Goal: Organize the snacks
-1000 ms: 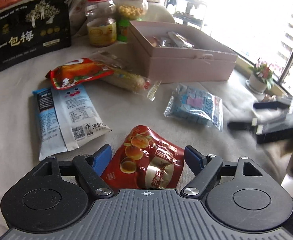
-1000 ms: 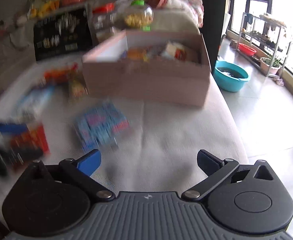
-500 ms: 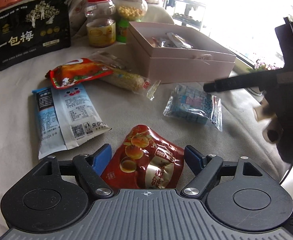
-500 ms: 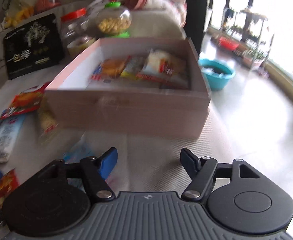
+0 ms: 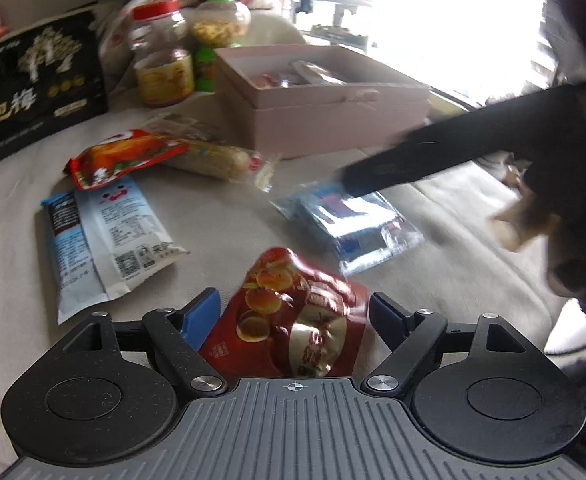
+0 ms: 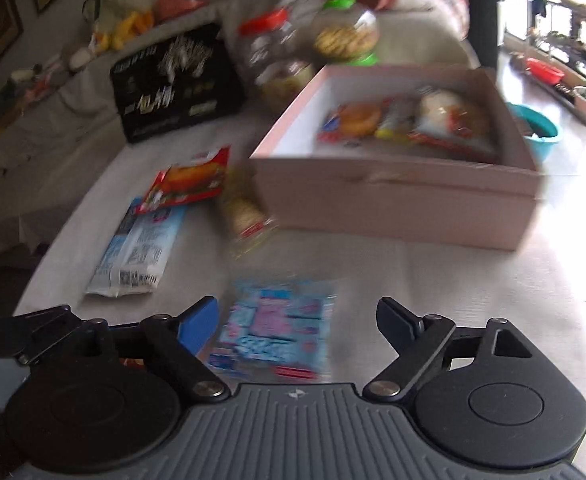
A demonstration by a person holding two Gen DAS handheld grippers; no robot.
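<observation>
Right wrist view: the right gripper (image 6: 297,320) hangs tilted down over a blue packet (image 6: 275,330) on the cloth-covered table (image 6: 433,280), jaws opening, pads clear of it. Bare cloth lies to its right, up to the table edge. Beyond stands the pink box (image 6: 393,196) with snacks inside. Across the table, the left gripper (image 5: 293,312) straddles a red pouch (image 5: 293,320), fingers spread and not pressing.

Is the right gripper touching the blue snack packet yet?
Apart. In the right wrist view the right gripper has its jaws opening, with table cloth showing between each pad and the blue snack packet lying between them.
</observation>
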